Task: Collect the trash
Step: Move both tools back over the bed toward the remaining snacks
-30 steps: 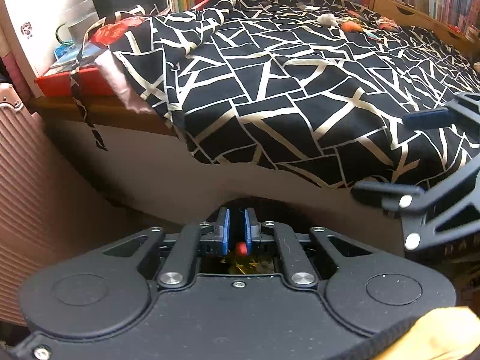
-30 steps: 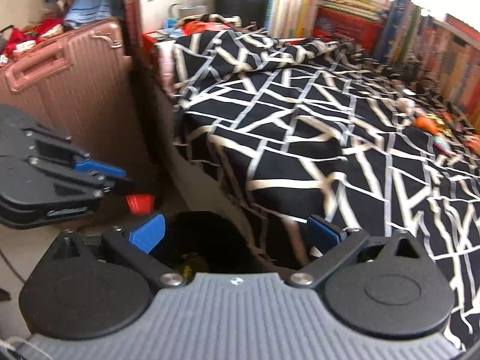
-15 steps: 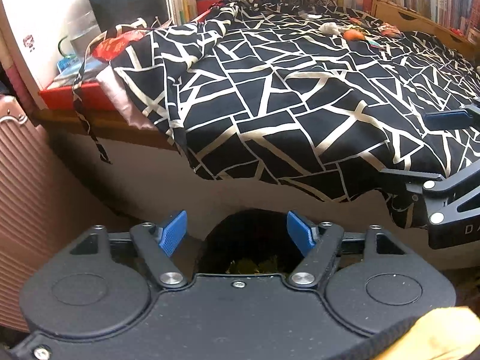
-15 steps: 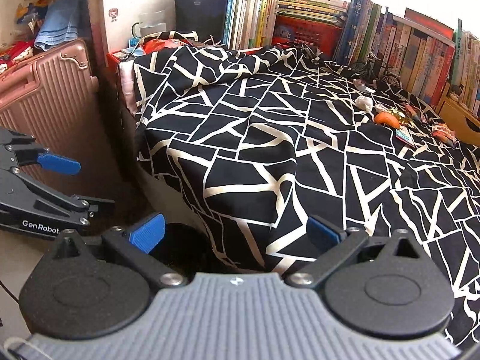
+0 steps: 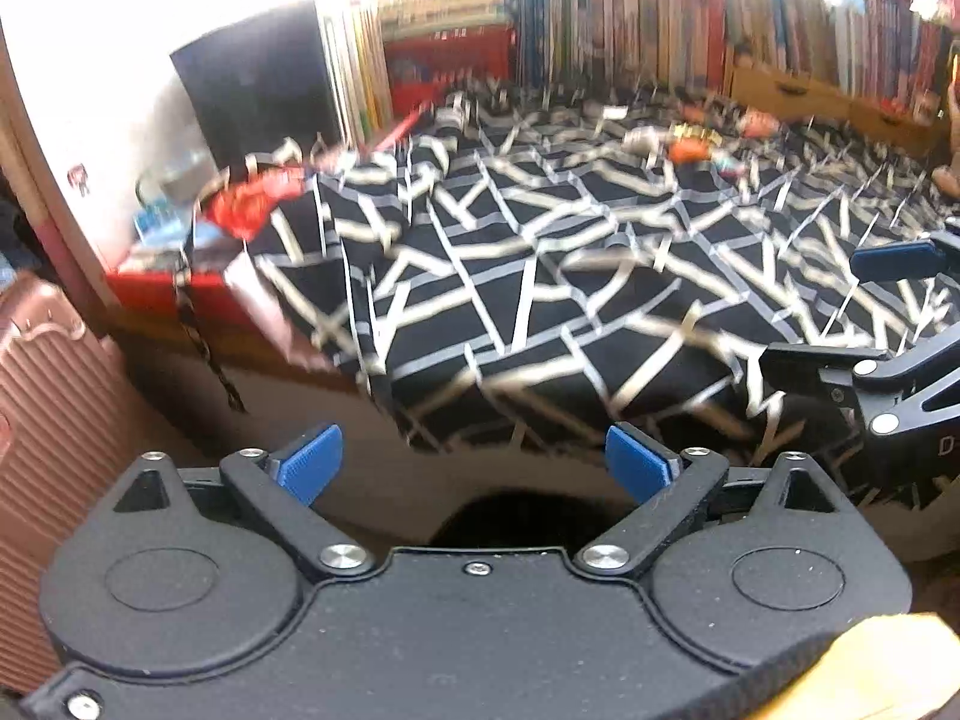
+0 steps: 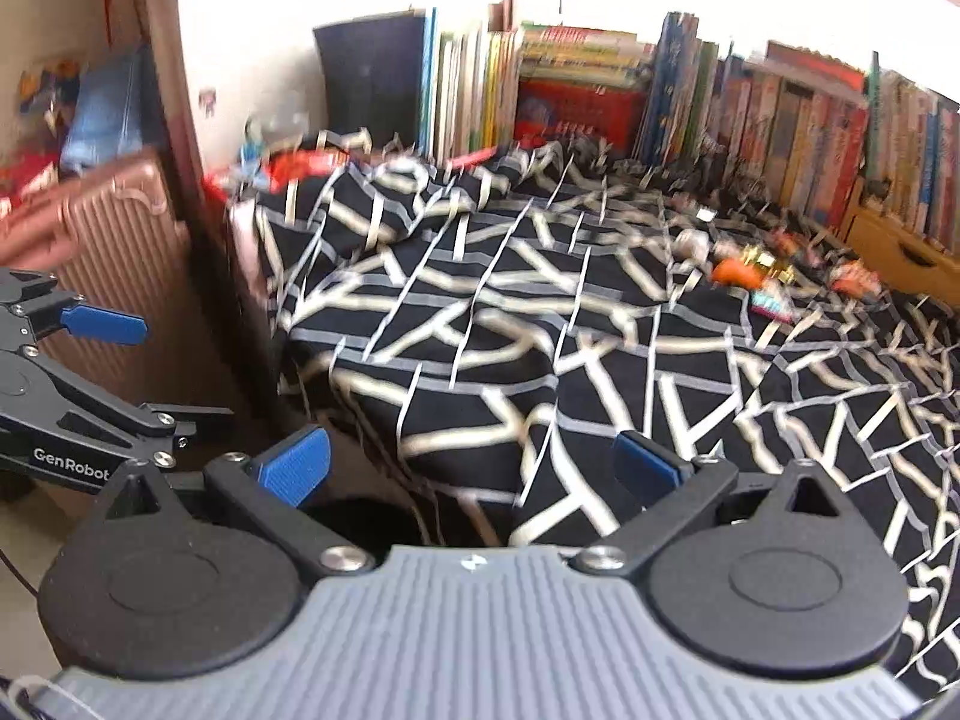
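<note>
Small bits of trash lie far back on the black-and-white patterned bed cover (image 5: 540,276): an orange piece (image 5: 687,150) (image 6: 735,270), a white piece (image 6: 690,243) and other colourful scraps beside them. A black bin (image 5: 504,519) (image 6: 354,519) stands on the floor against the bed, just below both grippers. My left gripper (image 5: 474,468) hangs over the bin; its jaws are opening and nothing is between them. It also shows at the left of the right wrist view (image 6: 144,369). My right gripper (image 6: 471,468) is open and empty, seen too at the right edge (image 5: 858,306).
A pink ribbed suitcase (image 5: 48,420) (image 6: 120,252) stands left of the bed. A row of books (image 6: 750,114) lines the far side, with a wooden drawer box (image 6: 900,252) at the right. A red box (image 5: 162,282) with clutter sits at the bed's near-left corner.
The left gripper was shut on a small red piece over the bin; it has opened wide and the piece is gone. Both grippers rose and tilted up toward the bed.
</note>
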The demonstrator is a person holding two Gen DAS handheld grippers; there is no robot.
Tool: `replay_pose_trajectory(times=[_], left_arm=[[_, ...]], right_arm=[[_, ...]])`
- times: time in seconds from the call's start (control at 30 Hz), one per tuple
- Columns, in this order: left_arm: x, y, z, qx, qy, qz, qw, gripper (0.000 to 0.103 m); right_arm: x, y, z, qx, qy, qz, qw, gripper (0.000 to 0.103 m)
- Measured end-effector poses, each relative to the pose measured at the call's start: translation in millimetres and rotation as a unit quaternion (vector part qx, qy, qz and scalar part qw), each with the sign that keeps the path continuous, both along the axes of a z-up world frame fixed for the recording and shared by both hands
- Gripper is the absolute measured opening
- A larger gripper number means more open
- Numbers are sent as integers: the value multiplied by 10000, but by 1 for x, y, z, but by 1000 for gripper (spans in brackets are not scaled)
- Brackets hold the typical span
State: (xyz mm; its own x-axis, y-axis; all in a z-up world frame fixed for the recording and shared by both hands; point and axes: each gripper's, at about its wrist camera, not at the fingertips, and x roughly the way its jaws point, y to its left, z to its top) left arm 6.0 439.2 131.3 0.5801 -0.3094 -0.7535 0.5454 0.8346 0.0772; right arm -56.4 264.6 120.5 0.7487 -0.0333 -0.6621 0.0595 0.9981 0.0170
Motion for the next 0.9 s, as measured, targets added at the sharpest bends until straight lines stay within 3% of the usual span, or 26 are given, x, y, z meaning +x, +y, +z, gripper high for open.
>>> replay_pose_trajectory(times=[0.27, 0.5, 0.7, 0.9], left_arm=[[-11, -11, 62, 11, -505, -384, 9980, 94], [-26, -18, 124, -262, -949, -549, 9936, 94], [-34, -36, 179, -385, -1365, -829, 9864, 94], [-37, -69, 232, -392, -1789, -1230, 9754, 95]], right_arm=[[-6, -11, 56, -12, -296, -125, 9995, 103], [-22, -23, 105, -179, -648, -200, 9975, 103], [-32, -45, 145, 80, -651, -379, 9971, 103], [-43, -67, 192, -49, -796, -551, 9953, 103]])
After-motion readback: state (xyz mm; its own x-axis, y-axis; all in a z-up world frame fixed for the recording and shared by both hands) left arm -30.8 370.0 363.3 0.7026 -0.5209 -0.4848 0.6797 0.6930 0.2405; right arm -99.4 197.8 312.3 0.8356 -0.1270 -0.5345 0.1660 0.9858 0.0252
